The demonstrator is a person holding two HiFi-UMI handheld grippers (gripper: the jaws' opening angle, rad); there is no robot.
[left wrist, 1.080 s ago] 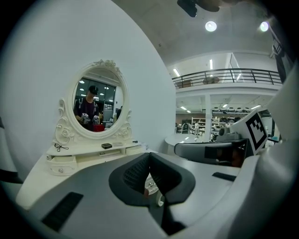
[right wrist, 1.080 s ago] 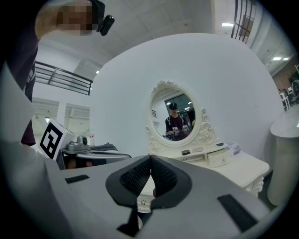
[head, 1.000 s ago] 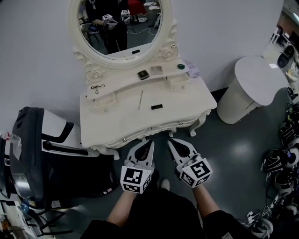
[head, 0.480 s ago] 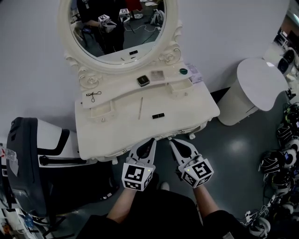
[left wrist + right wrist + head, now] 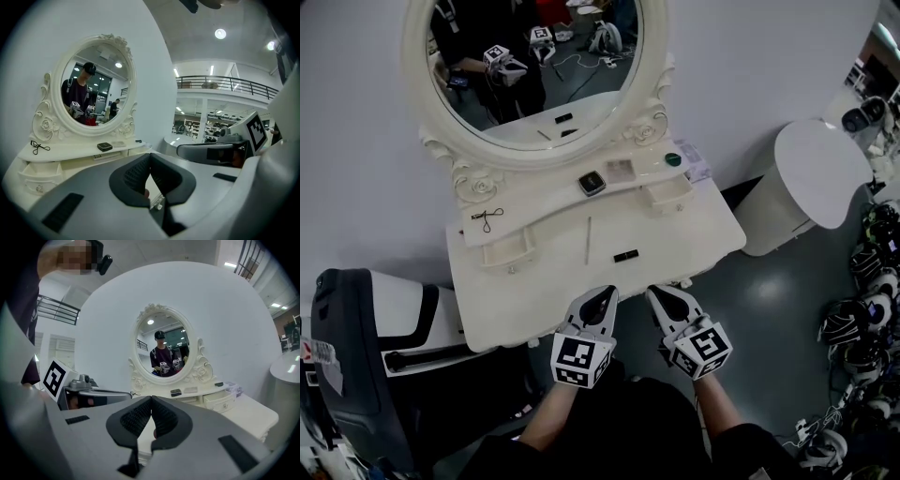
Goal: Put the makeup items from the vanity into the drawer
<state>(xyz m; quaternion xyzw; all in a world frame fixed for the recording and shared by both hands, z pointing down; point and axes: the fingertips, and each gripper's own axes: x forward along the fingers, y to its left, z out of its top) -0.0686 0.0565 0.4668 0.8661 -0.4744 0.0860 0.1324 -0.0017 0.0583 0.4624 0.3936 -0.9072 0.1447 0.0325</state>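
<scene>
– On vanity (image 5: 534, 281) upper shelf, below oval mirror (image 5: 534, 66): what's noted?
– Dark compact (image 5: 592, 182), pale palette (image 5: 621, 170) just beside it, green-lidded pot (image 5: 673, 159) further right. On main top: thin stick (image 5: 588, 240) and small black item (image 5: 625, 255), apart.
– Drawer?
– Small drawer (image 5: 667, 192) under the pot; open or closed, can't tell.
– Grippers?
– L gripper (image 5: 605, 293) & R gripper (image 5: 662, 292) side by side at front edge. Both w/ jaws closed tip to tip, nothing held.
</scene>
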